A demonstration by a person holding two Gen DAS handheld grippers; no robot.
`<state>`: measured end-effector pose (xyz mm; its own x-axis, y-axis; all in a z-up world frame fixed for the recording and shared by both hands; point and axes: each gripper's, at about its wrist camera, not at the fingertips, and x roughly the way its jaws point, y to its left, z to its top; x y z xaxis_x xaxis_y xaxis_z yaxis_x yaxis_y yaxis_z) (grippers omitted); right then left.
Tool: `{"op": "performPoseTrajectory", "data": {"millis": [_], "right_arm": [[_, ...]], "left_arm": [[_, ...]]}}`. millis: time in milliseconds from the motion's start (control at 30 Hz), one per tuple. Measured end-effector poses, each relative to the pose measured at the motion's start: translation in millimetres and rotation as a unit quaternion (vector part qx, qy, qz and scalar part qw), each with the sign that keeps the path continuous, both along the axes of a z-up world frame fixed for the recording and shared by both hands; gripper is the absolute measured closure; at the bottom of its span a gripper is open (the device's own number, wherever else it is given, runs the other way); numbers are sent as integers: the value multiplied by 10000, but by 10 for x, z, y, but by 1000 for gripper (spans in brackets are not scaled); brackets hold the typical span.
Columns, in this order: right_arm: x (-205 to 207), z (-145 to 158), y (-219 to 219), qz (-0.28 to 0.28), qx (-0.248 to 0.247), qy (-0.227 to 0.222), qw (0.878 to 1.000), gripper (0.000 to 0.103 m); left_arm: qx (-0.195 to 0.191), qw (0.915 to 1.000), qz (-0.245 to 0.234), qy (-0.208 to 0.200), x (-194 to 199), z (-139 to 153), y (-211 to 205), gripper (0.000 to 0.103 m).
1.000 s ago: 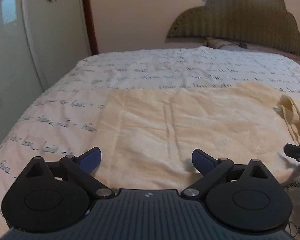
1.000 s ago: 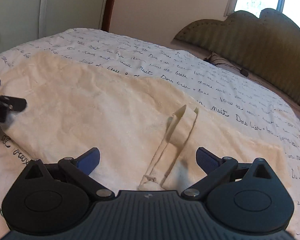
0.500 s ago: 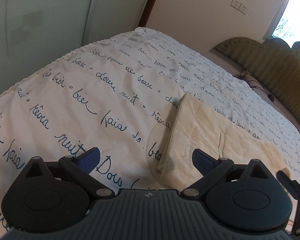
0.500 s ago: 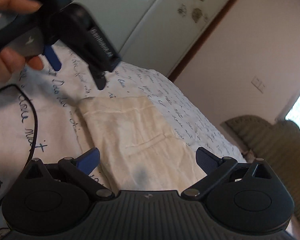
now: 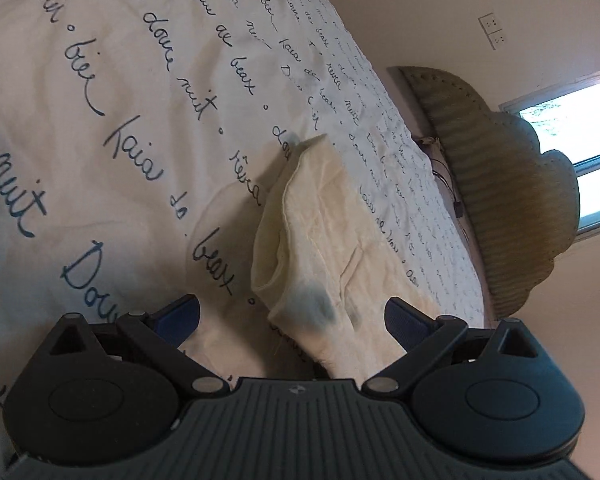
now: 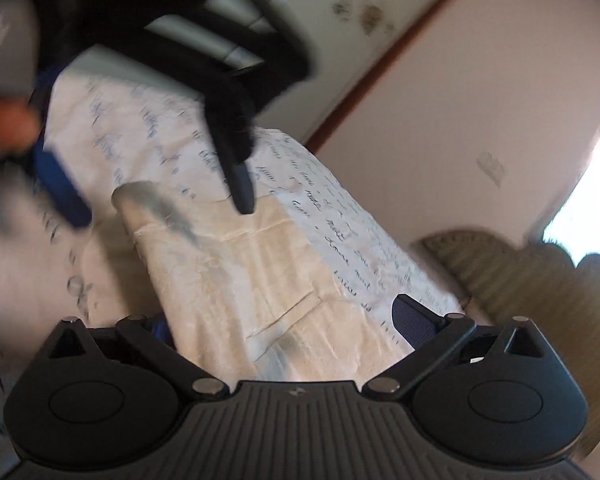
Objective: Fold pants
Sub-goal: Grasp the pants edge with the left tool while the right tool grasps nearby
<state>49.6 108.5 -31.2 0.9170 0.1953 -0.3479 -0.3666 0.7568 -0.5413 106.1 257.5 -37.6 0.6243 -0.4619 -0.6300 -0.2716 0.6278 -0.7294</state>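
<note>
Two views, both tilted. Right wrist view is motion-blurred: the left gripper (image 6: 156,204) crosses its upper left as a dark smear, a blurred fingertip (image 6: 8,122) at the edge; what it touches can't be made out. Cream cotton pants (image 5: 324,240) lie folded into a narrow strip on the white bedspread with blue handwriting print (image 5: 100,120), bluish stains near the closest end, bottom edge cut off by the gripper bodies. Left gripper (image 5: 292,320) fingers spread wide, empty, straddling the pants' end. Right gripper (image 6: 286,320) spread wide over the pants; its left pad is mostly hidden behind fabric. Ribbed olive headboard (image 5: 500,184) behind.
</note>
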Motion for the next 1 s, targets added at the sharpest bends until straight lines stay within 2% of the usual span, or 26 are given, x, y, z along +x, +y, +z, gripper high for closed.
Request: {"op": "performPoseTrajectory", "data": {"millis": [67, 167, 200, 300, 367, 400, 467, 500, 533, 567, 633, 667, 700, 767, 833, 900, 933, 1000], "right_arm": [[21, 114, -156, -71, 500, 104, 9987, 0], [-14, 195, -277, -70, 718, 189, 9972, 0], [-4, 196, -284, -5, 684, 296, 9972, 0], [-35, 150, -197, 389, 294, 725, 9962, 0], [-102, 70, -73, 575, -80, 674, 9960, 0], [-118, 27, -16, 587, -281, 597, 9961, 4], [-109, -103, 146, 569, -682, 441, 9951, 34], [-89, -140, 182, 583, -709, 479, 9946, 59], [-63, -170, 203, 634, -645, 579, 9942, 73], [-32, -193, 206, 678, -578, 697, 9936, 77], [-34, -178, 186, 685, -447, 659, 9945, 86], [-40, -135, 148, 673, -298, 630, 9953, 88], [-35, -83, 94, 672, -106, 658, 9955, 90], [4, 47, -55, 681, 404, 841, 9933, 90], [24, 173, -233, 878, 903, 1192, 9848, 88], [-5, 303, -410, 1158, 1178, 1819, 9693, 83], [-39, 388, -558, 1396, 1506, 2034, 9573, 83], [-58, 556, -955, 1921, 2510, 2371, 9186, 83]], "left_arm": [[-162, 9998, -42, -133, 99, -18, -41, 3], [-305, 9990, -30, -313, 283, -80, -97, 8], [-280, 9992, -76, -279, 345, -107, -116, 12], [-84, 9996, -227, -165, 465, -153, -171, 11], [-30, 9992, -342, -210, 486, -146, -190, 10], [-18, 9991, -369, -208, 494, -141, -195, 9], [1, 9993, -353, -149, 520, -155, -188, 10], [12, 9994, -318, -128, 544, -164, -191, 11], [25, 9996, -272, -108, 558, -172, -188, 13], [80, 9997, -226, -95, 565, -168, -190, 20], [290, 9992, -238, -155, 578, -133, -228, 45], [439, 9985, -302, -151, 590, -115, -261, 71], [581, 9977, -315, -130, 596, -96, -295, 80], [686, 9968, -244, -316, 552, -33, -329, 86], [914, 9942, -223, -514, 478, 60, -385, 89], [1253, 9890, -230, -745, 389, 151, -477, 89], [1436, 9856, -250, -860, 342, 205, -534, 89], [1776, 9776, -271, -1092, 249, 334, -678, 89]]}}
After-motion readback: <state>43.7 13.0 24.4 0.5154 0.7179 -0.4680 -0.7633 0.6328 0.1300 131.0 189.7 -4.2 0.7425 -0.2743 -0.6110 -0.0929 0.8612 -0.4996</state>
